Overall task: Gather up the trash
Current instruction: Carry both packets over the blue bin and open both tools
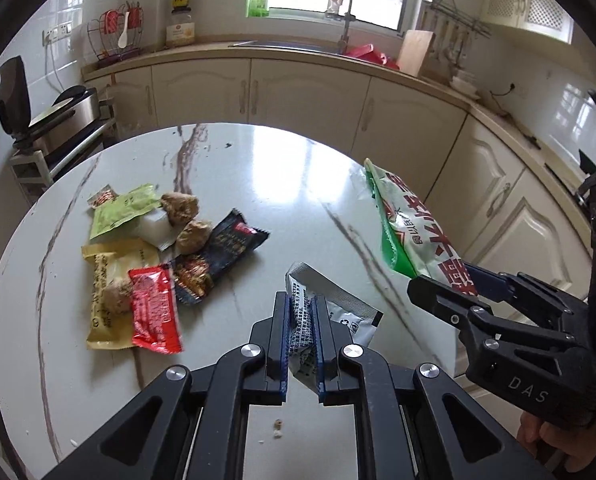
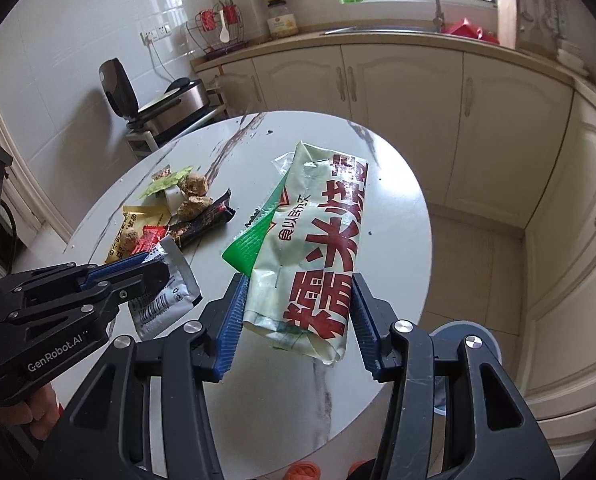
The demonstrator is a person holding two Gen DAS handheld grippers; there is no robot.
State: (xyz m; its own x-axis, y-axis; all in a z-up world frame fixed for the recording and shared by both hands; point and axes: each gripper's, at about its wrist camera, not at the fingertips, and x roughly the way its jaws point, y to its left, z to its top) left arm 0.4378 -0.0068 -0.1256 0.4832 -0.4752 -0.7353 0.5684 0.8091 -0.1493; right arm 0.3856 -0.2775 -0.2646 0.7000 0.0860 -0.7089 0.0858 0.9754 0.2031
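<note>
Left tool [image 1: 302, 312] sits closest to its lens, clenched tight on a crumpled silver-white sachet [image 1: 329, 304], which hangs clear of the tabletop [image 1: 282, 184]. Right tool [image 2: 298, 312] is clamped across the lower end of a large green-and-white wrapper with red lettering [image 2: 313, 232]; both blue pads [image 2: 234, 320] press its sides, and it is lifted off the marble too, sticking up and away from the fingers. So two pieces are in hand, neither deposited yet. Left on the tabletop, clustered on the far-left side: a yellow wrapper [image 1: 110, 280], a red sachet [image 1: 154, 308] overlapping it, a dark snack wrapper [image 1: 218, 260], a light green packet [image 1: 122, 208], a small red-and-white packet [image 1: 102, 196] behind it, a white plastic piece [image 1: 158, 228], and three brown crumbly food lumps [image 1: 182, 204]. A few crumbs [image 1: 277, 428] lie near the table edge below the left tool. No bin is clearly identifiable; a grey-blue round object [image 2: 465, 340] on the floor beyond the right tool might be one, can't tell. Judgement: early stage, roughly two of about ten items picked, none binned. Remaining: drop both held pieces, then clear the pile. Lumps look crumbly and may break under a hard pinch; flat sachets lying flush on marble will probably be awkward to get an edge under.
</note>
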